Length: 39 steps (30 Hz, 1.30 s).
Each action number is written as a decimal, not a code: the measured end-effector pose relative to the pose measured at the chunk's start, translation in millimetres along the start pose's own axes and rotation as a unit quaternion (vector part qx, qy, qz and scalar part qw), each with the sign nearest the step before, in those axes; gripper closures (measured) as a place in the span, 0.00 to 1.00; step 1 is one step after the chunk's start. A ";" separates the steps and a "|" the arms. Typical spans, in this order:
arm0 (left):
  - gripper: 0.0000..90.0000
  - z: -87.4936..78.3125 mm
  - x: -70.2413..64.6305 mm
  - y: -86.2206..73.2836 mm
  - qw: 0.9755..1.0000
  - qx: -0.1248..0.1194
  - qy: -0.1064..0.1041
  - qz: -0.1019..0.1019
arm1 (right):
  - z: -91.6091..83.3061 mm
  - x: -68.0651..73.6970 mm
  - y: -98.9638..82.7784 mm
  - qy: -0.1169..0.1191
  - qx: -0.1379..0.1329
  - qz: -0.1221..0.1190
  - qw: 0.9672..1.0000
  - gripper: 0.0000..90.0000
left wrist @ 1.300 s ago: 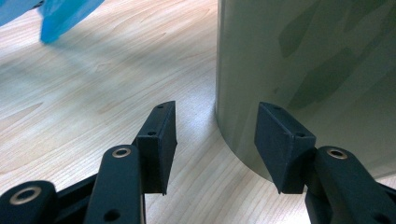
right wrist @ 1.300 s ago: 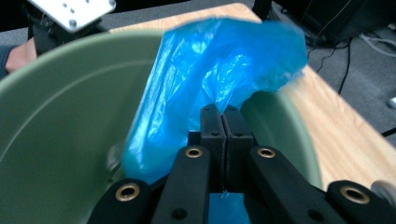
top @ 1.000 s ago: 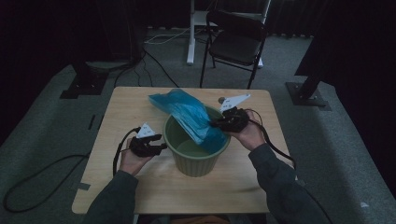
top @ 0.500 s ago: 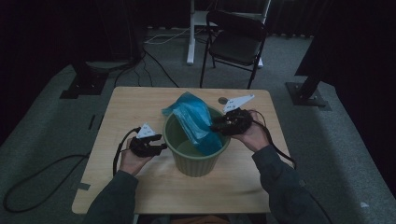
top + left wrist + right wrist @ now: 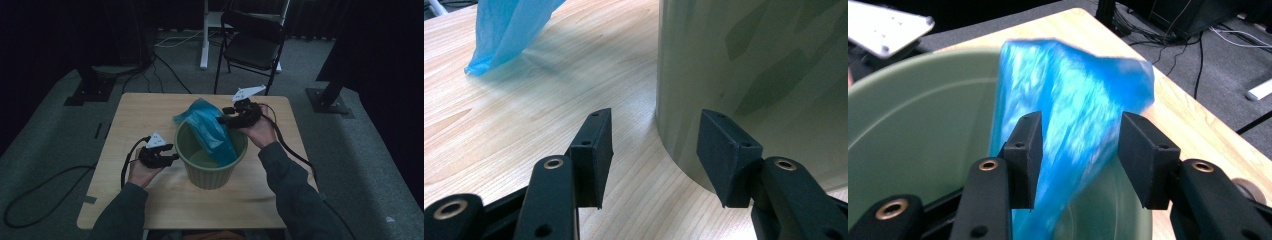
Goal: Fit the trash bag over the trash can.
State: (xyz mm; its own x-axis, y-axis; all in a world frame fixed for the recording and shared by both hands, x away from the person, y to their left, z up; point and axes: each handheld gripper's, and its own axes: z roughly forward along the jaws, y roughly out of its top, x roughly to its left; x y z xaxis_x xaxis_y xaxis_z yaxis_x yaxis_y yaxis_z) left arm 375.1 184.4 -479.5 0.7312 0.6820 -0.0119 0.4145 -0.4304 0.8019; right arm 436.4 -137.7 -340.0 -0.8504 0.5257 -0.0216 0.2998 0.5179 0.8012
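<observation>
The blue bag lies half inside the green bin, its top draped over the bin's far rim. We have just been opening our right gripper; it gapes wide with nothing pinched, and our left gripper stands open at the bin's wall. Unsecured, the bag could slide out.

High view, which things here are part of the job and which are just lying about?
In the job: blue plastic bag, green bin, left gripper, right gripper with jaws just opened and the bag loose between them.

Lying about: black folding chair, floor cables.
</observation>
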 end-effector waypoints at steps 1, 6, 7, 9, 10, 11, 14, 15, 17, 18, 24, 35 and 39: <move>0.54 0.1 -0.1 -0.1 1.000 -0.001 0.000 -0.002 | 3.3 -0.6 3.1 -0.003 0.001 0.003 1.000 0.58; 0.54 -0.3 0.2 0.0 1.000 -0.001 0.000 -0.001 | 20.4 -2.0 16.1 -0.014 0.017 -0.003 1.000 0.57; 0.54 -0.3 0.1 0.0 1.000 -0.001 0.000 -0.001 | 24.3 -2.1 19.0 -0.018 0.024 -0.005 1.000 0.57; 0.54 -0.4 0.1 0.0 1.000 -0.001 0.000 -0.001 | 30.1 -4.0 22.4 -0.022 0.031 -0.004 0.999 0.57; 0.54 -0.4 0.1 0.0 1.000 -0.001 0.000 -0.001 | 30.1 -4.0 22.4 -0.022 0.031 -0.004 0.999 0.57; 0.54 -0.4 0.1 0.0 1.000 -0.001 0.000 -0.001 | 32.3 -5.4 23.0 -0.024 0.033 -0.002 0.999 0.57; 0.54 -0.5 0.2 -0.2 1.000 0.001 0.000 -0.001 | 41.2 -11.4 21.6 -0.029 0.052 0.006 0.998 0.68; 0.54 -0.6 0.2 -0.2 1.000 0.001 0.000 -0.001 | 41.8 -10.9 21.6 -0.026 0.055 0.005 0.998 0.72; 0.54 -0.7 0.0 -0.2 1.000 0.001 0.000 -0.001 | 41.9 -10.7 21.6 -0.028 0.055 0.003 0.998 0.74; 0.54 -1.1 -0.2 -0.1 1.000 0.001 0.002 -0.002 | 41.3 -11.0 21.5 -0.031 0.054 0.005 0.998 0.77; 0.54 -5.2 1.3 0.6 1.000 -0.011 0.004 -0.013 | 32.9 -9.6 21.8 -0.031 0.038 0.007 0.999 0.92; 0.52 -20.8 6.5 10.7 0.999 -0.037 -0.022 -0.028 | 12.0 10.6 11.1 0.000 0.030 -0.025 0.999 0.98; 0.52 -27.2 10.1 14.7 0.998 -0.045 -0.020 -0.032 | 5.2 11.2 -0.9 0.013 0.031 -0.017 0.999 0.98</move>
State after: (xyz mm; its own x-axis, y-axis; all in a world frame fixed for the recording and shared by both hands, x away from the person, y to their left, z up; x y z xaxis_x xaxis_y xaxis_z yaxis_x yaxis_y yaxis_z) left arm 373.8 201.0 -451.5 0.7268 0.6814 -0.0864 0.4112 -0.3309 0.8493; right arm 428.9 -128.8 -344.1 -0.8713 0.4896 -0.0330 0.2952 0.5767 0.7618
